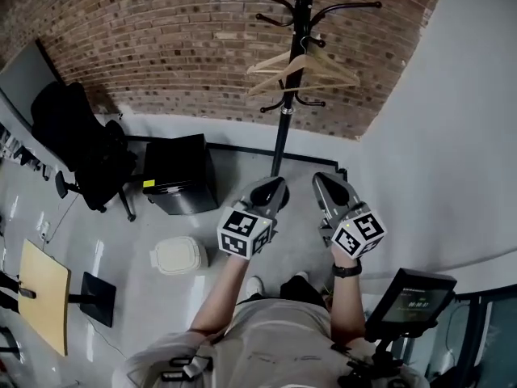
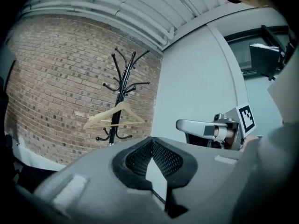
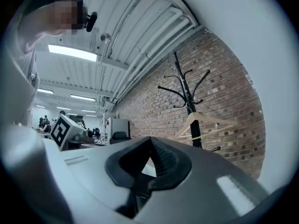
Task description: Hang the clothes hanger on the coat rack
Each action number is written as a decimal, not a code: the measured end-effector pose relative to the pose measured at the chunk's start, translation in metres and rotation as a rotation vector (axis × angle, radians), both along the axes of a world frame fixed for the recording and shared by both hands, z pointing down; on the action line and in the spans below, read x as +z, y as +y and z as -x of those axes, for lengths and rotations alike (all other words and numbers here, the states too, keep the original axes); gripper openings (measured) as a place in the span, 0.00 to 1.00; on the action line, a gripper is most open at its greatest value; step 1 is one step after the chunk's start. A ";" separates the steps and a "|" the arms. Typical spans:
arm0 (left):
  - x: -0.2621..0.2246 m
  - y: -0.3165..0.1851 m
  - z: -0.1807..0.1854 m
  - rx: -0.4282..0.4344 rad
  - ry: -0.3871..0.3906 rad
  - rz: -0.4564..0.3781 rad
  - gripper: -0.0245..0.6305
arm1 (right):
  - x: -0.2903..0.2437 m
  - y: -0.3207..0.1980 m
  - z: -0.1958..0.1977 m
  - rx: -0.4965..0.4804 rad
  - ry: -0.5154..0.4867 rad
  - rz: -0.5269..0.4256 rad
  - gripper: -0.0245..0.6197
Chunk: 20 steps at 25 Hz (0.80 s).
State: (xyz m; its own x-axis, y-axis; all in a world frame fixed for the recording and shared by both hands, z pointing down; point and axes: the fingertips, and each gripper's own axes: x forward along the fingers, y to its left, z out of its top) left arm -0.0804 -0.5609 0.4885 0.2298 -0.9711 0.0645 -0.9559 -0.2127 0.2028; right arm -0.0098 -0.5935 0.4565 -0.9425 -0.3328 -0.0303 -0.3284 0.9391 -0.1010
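Observation:
A pale wooden clothes hanger hangs by its hook on the black coat rack, which stands against the brick wall. Both grippers sit well short of it, side by side above the person's legs. My left gripper is shut with nothing in it, and my right gripper is shut and empty too. The left gripper view shows the hanger on the rack far ahead, with the right gripper alongside. In the right gripper view the hanger hangs level on the rack.
A black office chair and a black cabinet stand left of the rack. A white bin sits on the floor nearer me. A wooden table is at the far left, a monitor at the lower right, a white wall on the right.

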 end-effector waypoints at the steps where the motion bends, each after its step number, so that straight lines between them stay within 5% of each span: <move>1: -0.006 0.006 -0.002 -0.013 -0.007 -0.015 0.04 | -0.005 0.007 -0.003 0.000 0.002 -0.014 0.05; 8: -0.040 0.051 -0.036 -0.119 -0.059 -0.077 0.04 | -0.017 0.051 -0.046 0.013 0.009 -0.021 0.05; 12: -0.062 0.086 -0.075 -0.256 -0.098 -0.140 0.04 | -0.032 0.086 -0.109 0.082 0.047 -0.081 0.05; 16: -0.050 0.111 -0.112 -0.296 -0.142 -0.083 0.04 | -0.053 0.098 -0.171 0.176 0.078 -0.210 0.05; 20: -0.043 0.133 -0.132 -0.292 -0.180 -0.042 0.04 | -0.034 0.110 -0.180 0.144 0.078 -0.129 0.05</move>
State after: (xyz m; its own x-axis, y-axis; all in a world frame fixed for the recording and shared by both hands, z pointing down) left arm 0.0515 -0.4277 0.4458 -0.0693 -0.9969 0.0375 -0.9973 0.0702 0.0227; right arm 0.1701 -0.4839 0.4226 -0.8867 -0.4623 -0.0102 -0.4622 0.8855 0.0477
